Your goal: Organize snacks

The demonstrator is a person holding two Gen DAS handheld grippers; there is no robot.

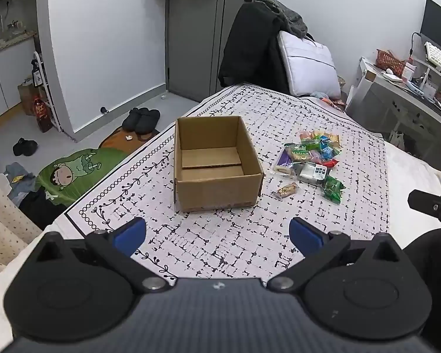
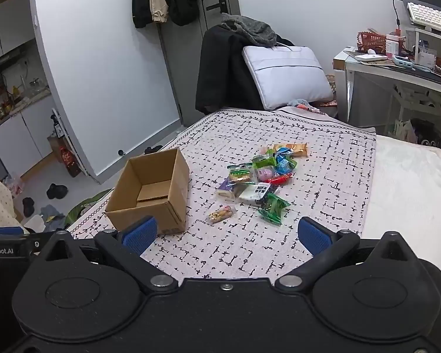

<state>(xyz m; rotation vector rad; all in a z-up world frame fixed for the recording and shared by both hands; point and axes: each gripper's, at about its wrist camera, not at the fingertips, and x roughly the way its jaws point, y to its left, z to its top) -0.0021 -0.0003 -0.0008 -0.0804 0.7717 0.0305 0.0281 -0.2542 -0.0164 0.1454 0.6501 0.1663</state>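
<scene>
An open cardboard box (image 1: 214,161) (image 2: 153,191) with nothing in it stands on the patterned cloth (image 1: 235,235) (image 2: 250,235). To its right lies a pile of wrapped snacks (image 1: 311,158) (image 2: 261,176): green, blue, red, purple and white packets. A small clear packet (image 1: 286,189) (image 2: 220,214) lies apart, nearest the box, and a green packet (image 1: 333,188) (image 2: 273,206) sits at the pile's near edge. My left gripper (image 1: 217,236) hovers open, short of the box. My right gripper (image 2: 226,236) is open too, short of the pile, holding nothing.
The cloth covers a bed (image 2: 411,191). A chair with dark clothing (image 1: 250,47) and a pale cushion (image 1: 308,61) stands behind it. A cluttered desk (image 1: 411,94) lies to the right. Shoes (image 1: 141,119) and a green mat (image 1: 76,170) are on the floor to the left.
</scene>
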